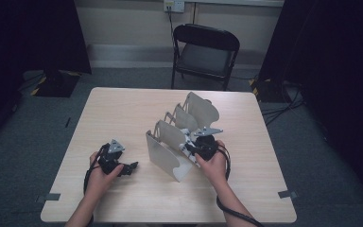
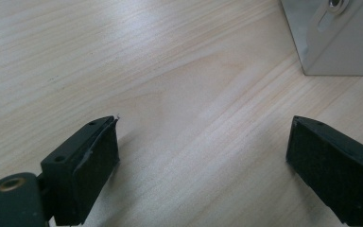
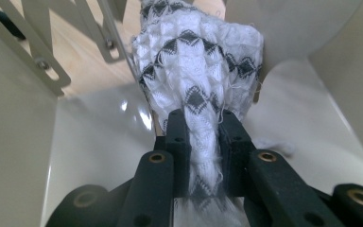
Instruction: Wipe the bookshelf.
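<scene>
The expandable metal rack (image 1: 182, 137) stands near the middle of the tabletop (image 1: 123, 113), its upright cream plates splitting it into narrow slots. In the right gripper view, a white cloth with a dark diamond pattern (image 3: 201, 71) hangs inside one slot, between two plates and above the slot's glossy floor. The right hand-held gripper (image 3: 203, 137) is pressed tight on the cloth's bunched end, pinching it; in the high view this hand-held gripper (image 1: 201, 147) sits at the rack's right side, near its front slots.

Inside the slot, room is tight: plates rise close on both sides of the cloth, and the rack's scissor links cross just to the left.

Left of the rack, the tabletop is bare wood. The left hand-held gripper (image 1: 123, 166) rests there, jaws spread wide around nothing, with the rack's front corner (image 2: 335, 38) just beyond them. A black folding chair (image 1: 204, 54) stands behind the rack, past the tabletop's far edge.
</scene>
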The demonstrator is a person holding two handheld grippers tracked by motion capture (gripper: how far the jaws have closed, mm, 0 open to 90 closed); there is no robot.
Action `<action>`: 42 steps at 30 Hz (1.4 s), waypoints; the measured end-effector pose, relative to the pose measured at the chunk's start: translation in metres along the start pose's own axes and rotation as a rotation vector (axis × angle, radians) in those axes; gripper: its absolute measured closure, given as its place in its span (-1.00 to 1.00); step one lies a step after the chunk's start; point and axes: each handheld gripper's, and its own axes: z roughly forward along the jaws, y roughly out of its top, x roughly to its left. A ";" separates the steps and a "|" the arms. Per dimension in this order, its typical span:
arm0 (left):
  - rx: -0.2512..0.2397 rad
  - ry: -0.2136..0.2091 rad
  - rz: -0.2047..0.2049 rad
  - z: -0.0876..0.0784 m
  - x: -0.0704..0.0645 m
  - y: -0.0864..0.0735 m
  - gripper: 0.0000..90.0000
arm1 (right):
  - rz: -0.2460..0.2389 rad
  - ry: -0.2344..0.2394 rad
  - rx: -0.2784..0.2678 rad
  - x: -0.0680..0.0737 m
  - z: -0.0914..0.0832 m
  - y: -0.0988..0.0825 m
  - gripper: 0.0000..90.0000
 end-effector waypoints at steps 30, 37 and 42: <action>0.000 0.000 0.000 0.000 0.000 0.000 -0.78 | -0.013 -0.031 0.068 0.006 0.011 -0.024 0.63; 0.000 0.003 0.003 0.000 0.000 0.000 -0.78 | 0.032 -0.035 0.048 0.001 -0.005 -0.017 0.72; 0.000 0.001 0.000 0.000 0.000 0.000 -0.78 | 0.035 -0.031 -0.001 -0.003 -0.030 -0.002 0.72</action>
